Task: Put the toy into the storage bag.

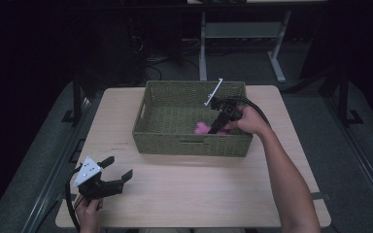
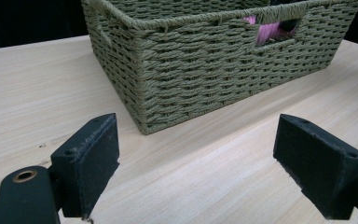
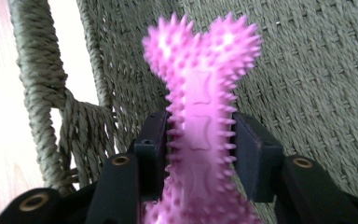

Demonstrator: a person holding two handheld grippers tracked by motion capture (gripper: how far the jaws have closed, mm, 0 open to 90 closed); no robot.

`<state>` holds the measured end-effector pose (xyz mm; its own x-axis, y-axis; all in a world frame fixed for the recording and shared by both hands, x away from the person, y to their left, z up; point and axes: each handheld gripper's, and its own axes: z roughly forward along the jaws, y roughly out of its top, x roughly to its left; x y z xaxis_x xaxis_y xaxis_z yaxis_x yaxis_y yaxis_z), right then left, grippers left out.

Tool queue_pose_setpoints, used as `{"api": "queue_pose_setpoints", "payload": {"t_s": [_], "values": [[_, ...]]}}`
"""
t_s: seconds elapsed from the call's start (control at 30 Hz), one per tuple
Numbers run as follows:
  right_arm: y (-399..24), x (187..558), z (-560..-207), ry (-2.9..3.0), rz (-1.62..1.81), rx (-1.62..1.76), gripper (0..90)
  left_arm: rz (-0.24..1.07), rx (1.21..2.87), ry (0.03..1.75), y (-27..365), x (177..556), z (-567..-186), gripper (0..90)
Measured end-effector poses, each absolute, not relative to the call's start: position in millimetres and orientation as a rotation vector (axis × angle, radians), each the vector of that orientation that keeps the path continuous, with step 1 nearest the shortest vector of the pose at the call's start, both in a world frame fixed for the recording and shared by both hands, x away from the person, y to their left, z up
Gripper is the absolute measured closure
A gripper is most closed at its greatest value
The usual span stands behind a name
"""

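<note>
A pink spiky bone-shaped toy (image 3: 200, 116) stands between the pads of my right gripper (image 3: 200, 140), which press on its narrow middle. That gripper (image 1: 213, 130) reaches down inside the green woven basket (image 1: 192, 143), near its front right, where the pink toy (image 1: 202, 128) lies low against the front wall. Through the handle slot in the basket (image 2: 191, 60) a bit of the pink toy (image 2: 266, 30) shows. My left gripper (image 1: 119, 167) hovers open near the table's front left corner, its jaws wide apart and bare (image 2: 196, 163), facing the basket's corner.
The light wooden table (image 1: 199, 194) has bare room in front of the basket and to both sides. The basket's woven wall (image 3: 307, 70) and handle slot sit close around the right gripper. A metal desk frame (image 1: 203, 53) stands on the dark floor behind.
</note>
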<state>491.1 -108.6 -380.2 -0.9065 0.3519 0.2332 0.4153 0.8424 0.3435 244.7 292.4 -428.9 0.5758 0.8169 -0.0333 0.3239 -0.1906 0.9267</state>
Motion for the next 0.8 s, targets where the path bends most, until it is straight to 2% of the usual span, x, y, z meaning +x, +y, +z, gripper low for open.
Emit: {"api": "queue_pose_setpoints", "payload": {"t_s": [0.4, 0.8], "values": [[-114, 488, -371, -2.856, -0.639, -0.614, 54.5, 0.591, 1.773, 0.939, 292, 245, -429, 13.9], [-119, 481, -365, -2.869, -0.647, -0.638, 50.0, 0.589, 1.773, 0.937, 292, 244, -429, 13.8]]}}
